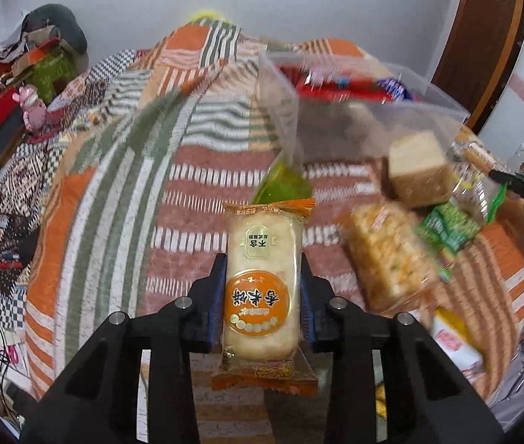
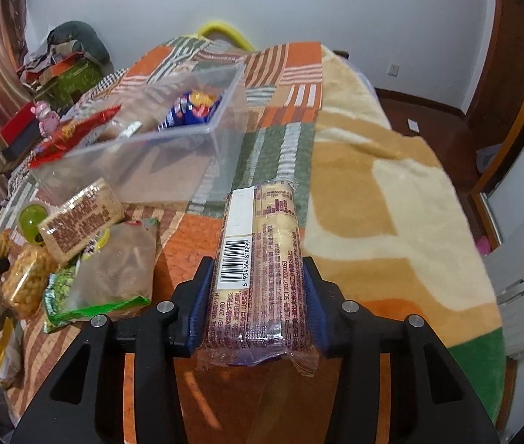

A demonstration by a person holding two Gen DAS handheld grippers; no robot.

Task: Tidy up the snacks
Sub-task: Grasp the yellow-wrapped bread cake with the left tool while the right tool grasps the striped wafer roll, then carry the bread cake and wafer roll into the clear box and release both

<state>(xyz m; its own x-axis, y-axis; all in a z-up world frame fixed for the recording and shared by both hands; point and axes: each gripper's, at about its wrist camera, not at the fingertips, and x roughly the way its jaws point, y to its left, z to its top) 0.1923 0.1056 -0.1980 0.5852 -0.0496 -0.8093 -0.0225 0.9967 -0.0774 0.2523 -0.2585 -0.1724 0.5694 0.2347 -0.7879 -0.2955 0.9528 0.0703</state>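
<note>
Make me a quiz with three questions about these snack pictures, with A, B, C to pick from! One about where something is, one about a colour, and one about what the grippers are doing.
1. Where is the blue snack packet?
A. Inside the clear plastic box
B. Under a pillow
C. Held by a gripper

2. What colour are the wrapper ends of the rice cracker pack in the left gripper?
A. Purple
B. Orange
C. Black

3. What is the right gripper doing?
A. Open, holding nothing
B. Resting in the box
C. Shut on a barcoded biscuit pack

Answers:
1. A, the right wrist view shows the blue packet lying within the box's clear walls.
2. B, the crimped ends are orange in the left wrist view.
3. C, both pads press against the pack's sides.
</note>
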